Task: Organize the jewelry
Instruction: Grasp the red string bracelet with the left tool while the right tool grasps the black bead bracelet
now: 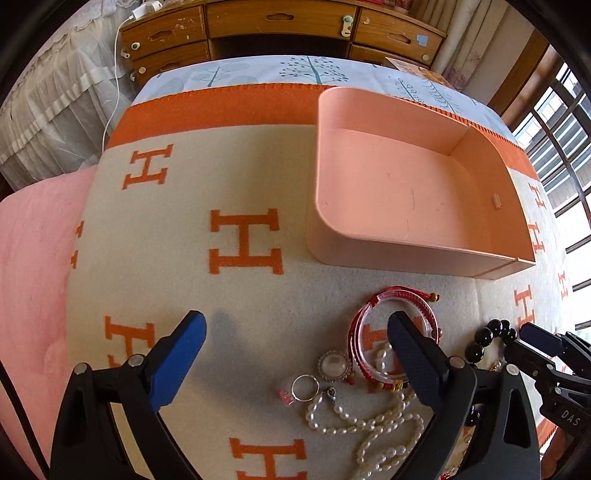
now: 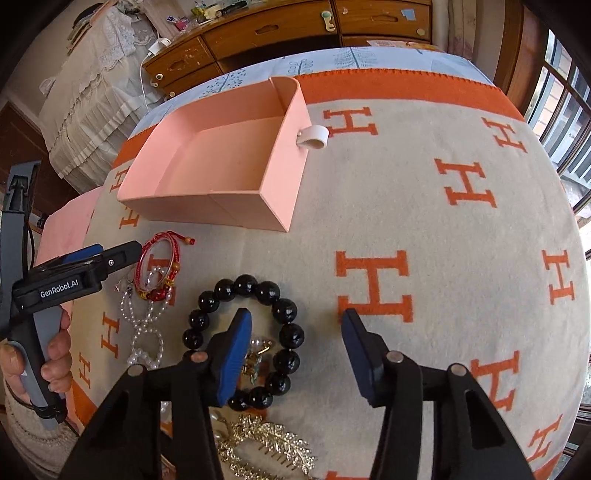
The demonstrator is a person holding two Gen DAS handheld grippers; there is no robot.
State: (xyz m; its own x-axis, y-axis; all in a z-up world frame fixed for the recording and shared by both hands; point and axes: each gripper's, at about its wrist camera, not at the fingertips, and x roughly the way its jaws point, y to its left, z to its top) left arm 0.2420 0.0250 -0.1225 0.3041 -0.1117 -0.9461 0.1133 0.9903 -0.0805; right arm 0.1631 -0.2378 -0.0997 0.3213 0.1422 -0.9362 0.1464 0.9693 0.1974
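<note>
Right claw (image 2: 295,347), half-wide and empty, straddles the black bead bracelet (image 2: 284,309); left claw (image 1: 295,350) wide over the red bracelets (image 1: 373,306) at twelve o'clock — tangled pearls (image 1: 351,421) might snag.

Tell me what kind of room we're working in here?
Most likely a bedroom at home. The jewelry lies on an orange H-patterned blanket spread over what looks like a bed, with a wooden chest of drawers behind it and lace curtains beside it.

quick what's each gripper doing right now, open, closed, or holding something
Left gripper: open, holding nothing; one finger over the red bracelet.
Right gripper: open, straddling the black bead bracelet, not gripping it.
</note>
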